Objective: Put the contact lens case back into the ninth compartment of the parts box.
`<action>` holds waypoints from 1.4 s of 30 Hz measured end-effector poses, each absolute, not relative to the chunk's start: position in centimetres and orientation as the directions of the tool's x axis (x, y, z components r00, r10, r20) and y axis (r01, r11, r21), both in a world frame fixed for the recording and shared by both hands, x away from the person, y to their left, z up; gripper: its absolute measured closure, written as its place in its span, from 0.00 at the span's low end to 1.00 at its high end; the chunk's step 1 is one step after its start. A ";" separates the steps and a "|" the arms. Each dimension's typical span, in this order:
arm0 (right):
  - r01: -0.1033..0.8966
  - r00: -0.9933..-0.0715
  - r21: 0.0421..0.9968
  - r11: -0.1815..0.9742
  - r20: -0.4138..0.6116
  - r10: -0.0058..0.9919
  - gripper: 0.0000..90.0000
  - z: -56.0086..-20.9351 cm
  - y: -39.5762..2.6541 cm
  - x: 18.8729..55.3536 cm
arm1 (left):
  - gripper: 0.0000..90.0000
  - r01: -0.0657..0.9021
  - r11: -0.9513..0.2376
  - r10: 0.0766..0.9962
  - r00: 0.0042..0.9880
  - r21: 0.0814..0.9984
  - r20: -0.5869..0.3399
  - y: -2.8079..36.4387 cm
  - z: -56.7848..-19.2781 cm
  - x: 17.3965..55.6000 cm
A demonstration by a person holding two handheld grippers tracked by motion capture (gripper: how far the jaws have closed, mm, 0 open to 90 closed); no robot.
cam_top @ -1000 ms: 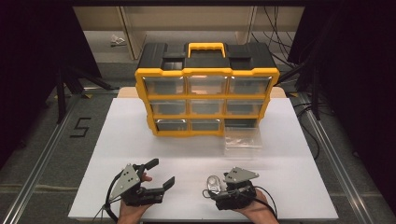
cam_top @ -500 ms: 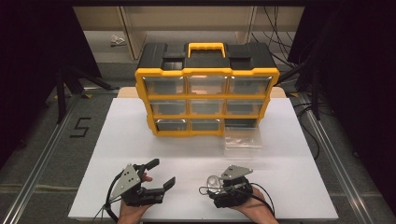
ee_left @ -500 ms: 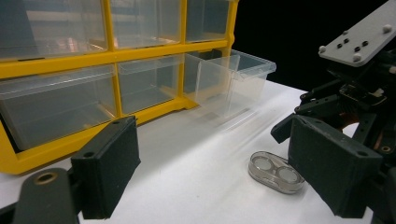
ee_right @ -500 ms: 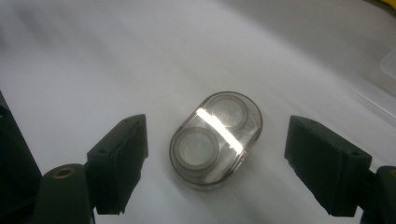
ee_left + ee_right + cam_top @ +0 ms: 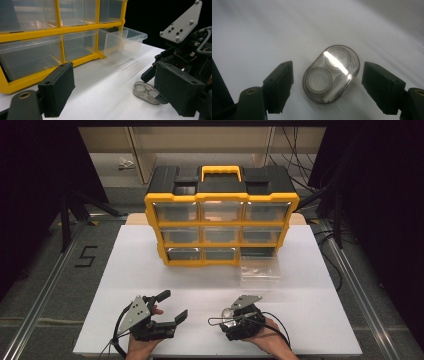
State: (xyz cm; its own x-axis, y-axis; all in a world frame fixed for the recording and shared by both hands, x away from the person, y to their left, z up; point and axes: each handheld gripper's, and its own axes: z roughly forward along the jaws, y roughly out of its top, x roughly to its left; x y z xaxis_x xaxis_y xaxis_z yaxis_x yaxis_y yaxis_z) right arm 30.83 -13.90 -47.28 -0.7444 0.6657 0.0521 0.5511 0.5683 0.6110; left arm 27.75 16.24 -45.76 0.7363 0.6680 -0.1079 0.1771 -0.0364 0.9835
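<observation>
A small clear oval case with two round wells lies flat on the white table. My right gripper is open, one jaw on each side of the case and neither touching it. In the high view the case sits at the tip of the right gripper, near the table's front edge. My left gripper is open and holds nothing, a short way left of the case. Its own view shows the case under the right gripper.
A yellow and black organizer with clear drawers stands at the back of the table. One clear drawer stands out on the table in front of the organizer's lower right corner; it appears as in the left gripper view. Dark floor surrounds the table.
My right gripper has shifted slightly left along the front of the table, around the case. The left gripper has stayed in place.
</observation>
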 end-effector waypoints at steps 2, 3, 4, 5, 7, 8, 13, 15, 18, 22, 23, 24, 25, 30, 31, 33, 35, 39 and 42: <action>0.552 -0.746 0.608 0.571 0.054 0.664 0.30 -47.2 -13.9 30.9 | 0.18 0.178 -0.035 0.666 0.737 0.983 -0.110 16.2 -45.8 27.8; 0.555 -0.745 0.604 0.572 0.056 0.665 0.31 -47.2 -13.8 31.0 | 0.18 0.178 -0.035 0.666 0.738 0.983 -0.110 16.2 -45.8 27.8; 0.560 -0.745 0.594 0.578 0.056 0.665 0.31 -47.3 -13.8 31.1 | 0.18 0.177 -0.035 0.666 0.738 0.984 -0.109 16.2 -45.8 27.8; 0.560 -0.745 0.594 0.578 0.056 0.665 0.31 -47.3 -13.8 31.1 | 0.18 0.176 -0.035 0.666 0.738 0.984 -0.108 16.2 -45.8 27.8; 0.563 -0.747 0.584 0.585 0.058 0.662 0.31 -47.4 -13.7 31.3 | 0.18 0.175 -0.036 0.667 0.737 0.984 -0.107 16.2 -45.8 27.7; 0.565 -0.747 0.582 0.586 0.059 0.662 0.32 -47.4 -13.7 31.4 | 0.18 0.175 -0.036 0.667 0.737 0.984 -0.107 16.2 -45.8 27.7; 0.563 -0.755 0.569 0.600 0.059 0.653 0.33 -47.6 -13.5 31.7 | 0.18 0.176 -0.038 0.665 0.739 0.984 -0.106 16.2 -45.8 27.8; 0.561 -0.757 0.566 0.604 0.055 0.652 0.34 -47.7 -13.4 31.7 | 0.18 0.176 -0.038 0.664 0.740 0.984 -0.107 16.2 -45.8 27.7; 0.563 -0.756 0.564 0.604 0.056 0.652 0.34 -47.7 -13.3 31.8 | 0.18 0.176 -0.039 0.663 0.741 0.984 -0.106 16.2 -45.8 27.7; 0.556 -0.761 0.561 0.613 0.046 0.647 0.35 -47.8 -13.1 31.9 | 0.18 0.176 -0.040 0.663 0.741 0.984 -0.106 16.2 -45.8 27.8; 0.556 -0.761 0.561 0.613 0.046 0.647 0.35 -47.8 -13.1 31.9 | 0.18 0.176 -0.040 0.663 0.741 0.984 -0.106 16.2 -45.8 27.8; 0.558 -0.760 0.562 0.611 0.049 0.648 0.36 -47.8 -13.0 31.9 | 0.18 0.176 -0.040 0.663 0.741 0.984 -0.106 16.2 -45.8 27.8; 0.555 -0.760 0.562 0.613 0.044 0.648 0.36 -47.9 -12.9 31.8 | 0.18 0.175 -0.041 0.663 0.741 0.984 -0.105 16.2 -45.8 27.8; 0.550 -0.761 0.563 0.617 0.034 0.648 0.41 -47.8 -12.7 31.8 | 0.18 0.175 -0.043 0.662 0.742 0.984 -0.103 16.2 -45.8 27.8; 0.550 -0.761 0.564 0.616 0.034 0.648 0.41 -47.8 -12.7 31.8 | 0.18 0.176 -0.044 0.662 0.742 0.983 -0.103 16.2 -45.8 27.8; 0.549 -0.761 0.565 0.616 0.033 0.648 0.41 -47.8 -12.7 31.8 | 0.18 0.174 -0.046 0.662 0.743 0.984 -0.100 16.2 -45.8 27.8; 0.544 -0.763 0.564 0.621 0.025 0.646 0.42 -47.9 -12.6 31.8 | 0.18 0.174 -0.047 0.663 0.742 0.984 -0.100 16.1 -45.8 27.8; 0.536 -0.770 0.558 0.633 0.016 0.637 0.45 -47.8 -12.6 31.6 | 0.18 0.175 -0.048 0.663 0.742 0.983 -0.100 16.2 -45.8 27.8; 0.532 -0.773 0.556 0.638 0.012 0.634 0.47 -47.8 -12.7 31.6 | 0.18 0.174 -0.049 0.662 0.743 0.983 -0.099 16.1 -45.8 27.8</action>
State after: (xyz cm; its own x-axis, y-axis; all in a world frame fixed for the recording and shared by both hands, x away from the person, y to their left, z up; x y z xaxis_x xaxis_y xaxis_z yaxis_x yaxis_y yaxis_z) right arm 31.64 -12.68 -47.76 -0.7732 0.6341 0.0124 0.5324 0.6382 0.5561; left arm 27.78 16.14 -45.77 0.7427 0.6622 -0.0990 0.1744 -0.0486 0.9835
